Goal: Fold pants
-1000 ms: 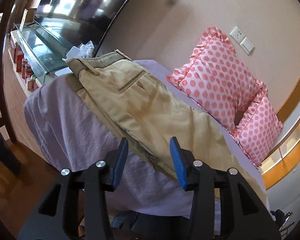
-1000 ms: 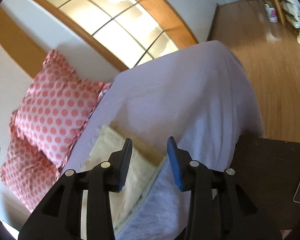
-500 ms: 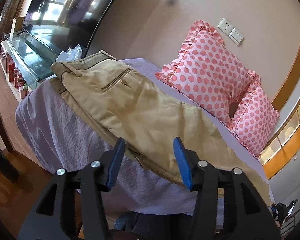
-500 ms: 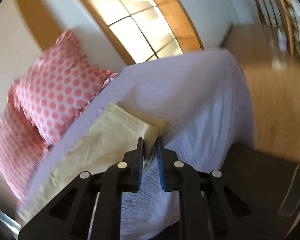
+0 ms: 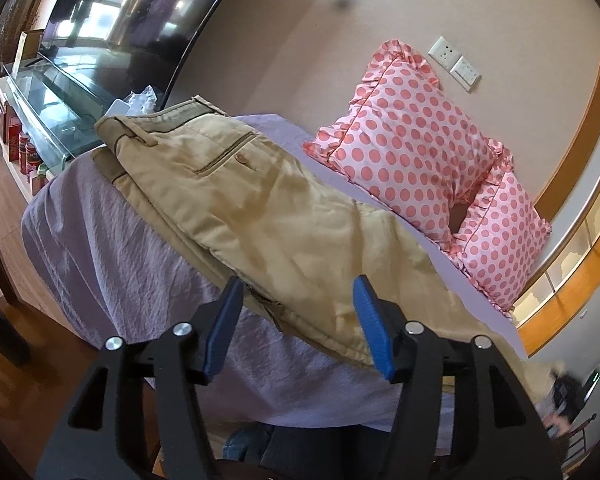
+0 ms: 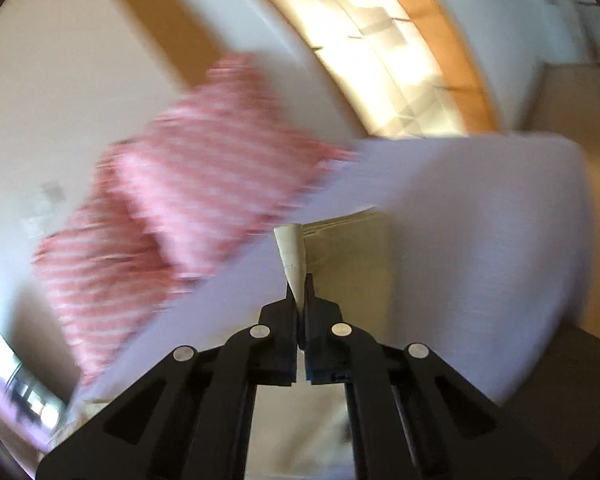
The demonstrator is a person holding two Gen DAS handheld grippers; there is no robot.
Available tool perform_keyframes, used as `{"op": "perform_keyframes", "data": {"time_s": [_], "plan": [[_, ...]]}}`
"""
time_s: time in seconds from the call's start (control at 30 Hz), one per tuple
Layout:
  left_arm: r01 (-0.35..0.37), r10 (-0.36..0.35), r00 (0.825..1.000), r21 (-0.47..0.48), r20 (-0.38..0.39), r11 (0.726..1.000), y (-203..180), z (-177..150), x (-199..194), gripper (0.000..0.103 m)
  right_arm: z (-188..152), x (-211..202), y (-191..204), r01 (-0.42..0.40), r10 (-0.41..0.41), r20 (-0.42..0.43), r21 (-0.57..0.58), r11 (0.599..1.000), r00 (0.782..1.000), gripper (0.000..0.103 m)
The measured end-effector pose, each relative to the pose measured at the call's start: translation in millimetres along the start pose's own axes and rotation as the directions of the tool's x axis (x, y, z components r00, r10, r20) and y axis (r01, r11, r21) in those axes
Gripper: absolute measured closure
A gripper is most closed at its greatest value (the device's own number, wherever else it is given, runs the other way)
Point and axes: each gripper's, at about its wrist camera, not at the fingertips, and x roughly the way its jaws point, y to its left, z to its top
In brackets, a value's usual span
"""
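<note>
Tan pants (image 5: 268, 216) lie lengthwise on a bed with a lilac sheet (image 5: 112, 260), waistband at the far left, legs running to the right. My left gripper (image 5: 298, 320) is open, its blue pads astride the pants' near edge around mid-thigh, not closed on the cloth. My right gripper (image 6: 299, 300) is shut on the hem end of the pants (image 6: 294, 252), which sticks up between the pads; more of the tan leg (image 6: 352, 264) lies behind on the sheet. The right wrist view is motion-blurred.
Two pink polka-dot pillows (image 5: 412, 148) lean on the wall behind the pants and show blurred in the right wrist view (image 6: 188, 200). A TV (image 5: 132, 20) and glass stand (image 5: 48, 108) are beyond the bed's left end. Wooden floor (image 5: 4, 200) surrounds the bed. A dark table (image 6: 560, 380) sits near right.
My right gripper closed on the pants' hem end and is lifting it, swinging fast. My left gripper shifted slightly along the pants' near edge and stayed open.
</note>
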Motion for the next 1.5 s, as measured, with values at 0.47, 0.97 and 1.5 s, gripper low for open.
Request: {"op": "perform_keyframes", "data": {"time_s": [0.47,0.97,1.5], "plan": [[0.113,-0.107,0.993,0.179,-0.043,0.977,-22.1,-20.9,-6.2,0.020,-236.9,54.9,272.0,-0.690,0.241,-0.749,-0.370,0.622,0.618,0.063],[0.144,-0.139,0.976,0.022,-0.168,0.989,-7.3,-16.0,51.5,0.018,-193.8,50.7,241.5,-0.603,0.312,-0.642,-0.298,0.740,0.701,0.021],[-0.019,0.024,1.000,-0.278,0.017,0.960,76.1,69.1,47.7,0.039,-194.9,59.4,223.2,-0.580,0.329,-0.630,-0.241,0.778,0.703,0.020]]}}
